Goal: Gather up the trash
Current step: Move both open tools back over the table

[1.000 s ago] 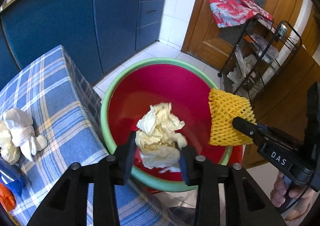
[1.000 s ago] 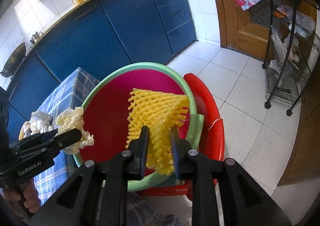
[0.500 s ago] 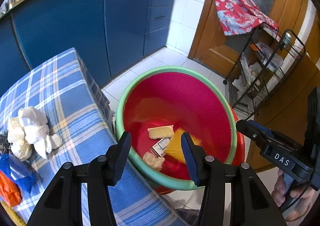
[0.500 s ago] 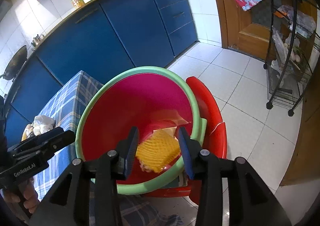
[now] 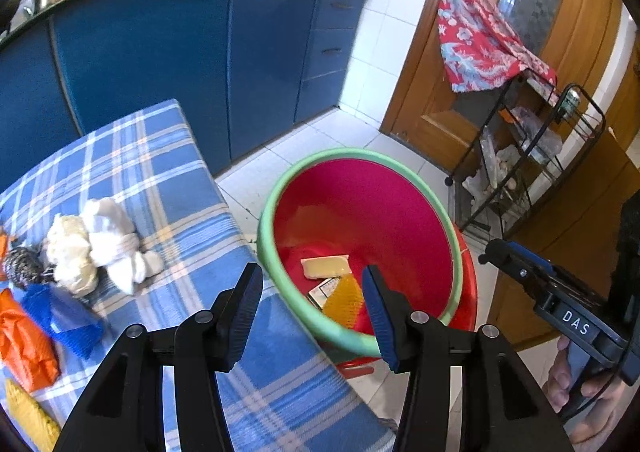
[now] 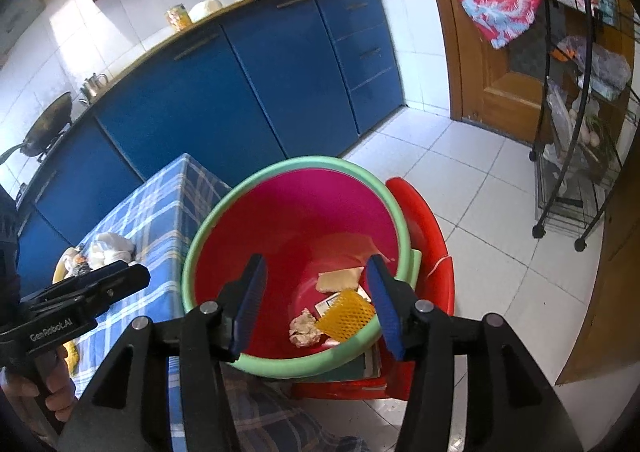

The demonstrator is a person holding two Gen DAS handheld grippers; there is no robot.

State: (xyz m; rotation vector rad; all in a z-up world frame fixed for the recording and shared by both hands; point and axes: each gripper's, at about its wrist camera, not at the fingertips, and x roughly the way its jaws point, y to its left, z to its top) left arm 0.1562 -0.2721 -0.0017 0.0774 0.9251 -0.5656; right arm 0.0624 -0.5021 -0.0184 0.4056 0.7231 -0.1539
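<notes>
Far left of the left tongs, on the blue checked tabletop, trash is waiting: an orange wrapper, a blue net sleeve, a yellow scrap at the near corner, a dark speckled wad, and a heap of crumpled white tissue. The left tongs are spread wide and hold nothing; they sit above the tabletop's edge, with the bin just ahead and to their right.

The red bin with its green rim stands on the floor beside the tabletop. Inside lie a yellow foam net, a crumpled paper ball, a pale flat packet and a small printed carton.

The right tongs hover directly over the bin's mouth, also fully open and empty.

I judge the job partly done: four pieces are binned, while the pile to the left remains, so the tongs must go there next.
</notes>
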